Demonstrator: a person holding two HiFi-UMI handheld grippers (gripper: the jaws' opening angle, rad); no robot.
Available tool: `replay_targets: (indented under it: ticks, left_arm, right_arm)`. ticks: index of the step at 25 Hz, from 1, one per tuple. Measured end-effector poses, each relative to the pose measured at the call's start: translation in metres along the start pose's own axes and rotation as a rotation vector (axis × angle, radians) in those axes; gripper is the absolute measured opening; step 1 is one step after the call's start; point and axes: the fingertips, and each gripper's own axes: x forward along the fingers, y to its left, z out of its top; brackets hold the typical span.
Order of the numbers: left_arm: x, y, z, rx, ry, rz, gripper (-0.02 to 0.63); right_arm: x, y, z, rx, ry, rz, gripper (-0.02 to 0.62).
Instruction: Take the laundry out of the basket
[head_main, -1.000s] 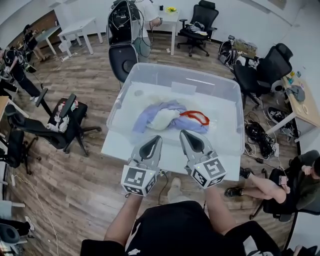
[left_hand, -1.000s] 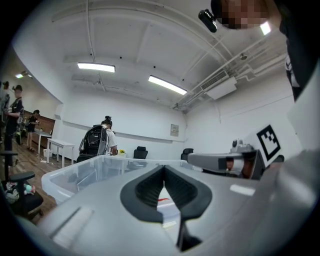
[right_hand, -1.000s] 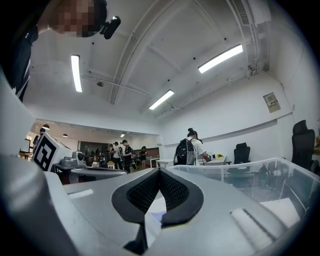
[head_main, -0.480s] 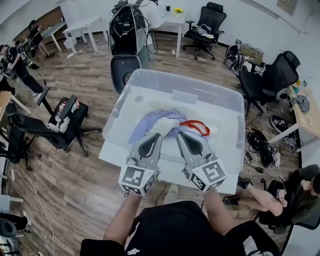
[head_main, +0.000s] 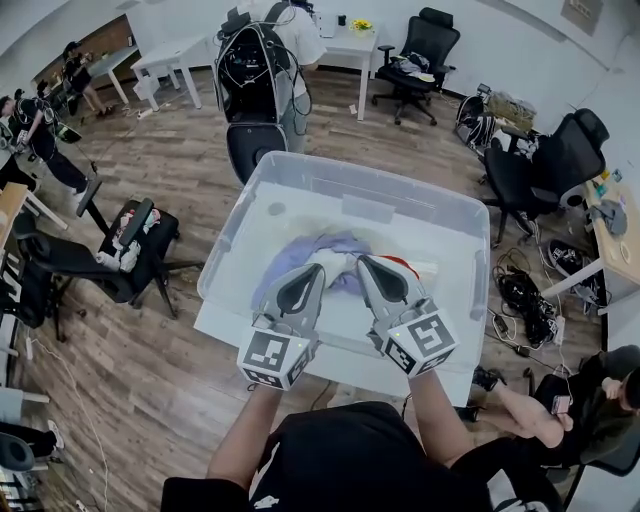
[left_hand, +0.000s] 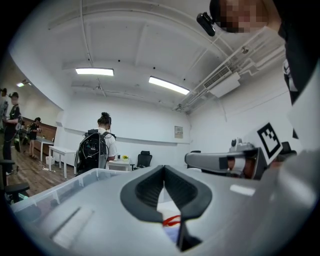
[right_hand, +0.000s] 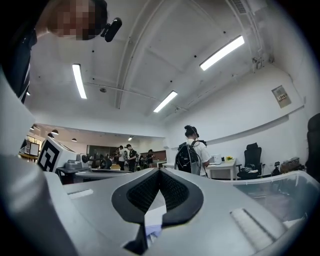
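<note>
Two tools are held side by side over the near rim of the basket, both pointing level across it.

Left tool: jaws closed, tips touching, nothing between the pads. The left gripper view shows only the diamond-shaped gap behind the meeting tips.

Right tool: same condition. The right gripper view shows its tips together and nothing gripped. The two tools are near each other but apart, with their tips over the near half of the basket.

The basket is a clear plastic bin with no lid on it. It sits on a white desk, which shows as a strip along the basket's near-left edge.

The laundry lies on the bottom of the basket, roughly central, just beyond and below the tool tips. Neither tool is touching it.
- Lilac garment: it spreads towards the basket's left wall and is partly covered by the left tool.
- White piece: it lies on the lilac garment, between the two tools.
- Red loop: it lies on the side of the pile nearer the basket's right wall. It is possibly a strap; the right tool hides most of it.

Beyond the basket's far rim a person with a black backpack stands facing away. To the right of the basket and well apart from it is a black office chair.
</note>
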Motion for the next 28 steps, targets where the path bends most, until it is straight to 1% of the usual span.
replay_targets:
  ticks: [15,24,28]
  left_arm:
    - [0.03,0.012,0.002,0.004,0.0,0.037,0.008]
    - [0.037,0.008,-0.002,0.002,0.001,0.062,0.008]
    - [0.036,0.005,-0.004,-0.002,0.006,0.072,0.008]
  right_arm:
    - [0.02,-0.022,-0.005,0.013,0.022,0.053,-0.001]
    - [0.016,-0.027,-0.01,0.021,0.032,0.083,0.0]
    - [0.013,-0.033,-0.014,0.034,0.031,0.081,0.0]
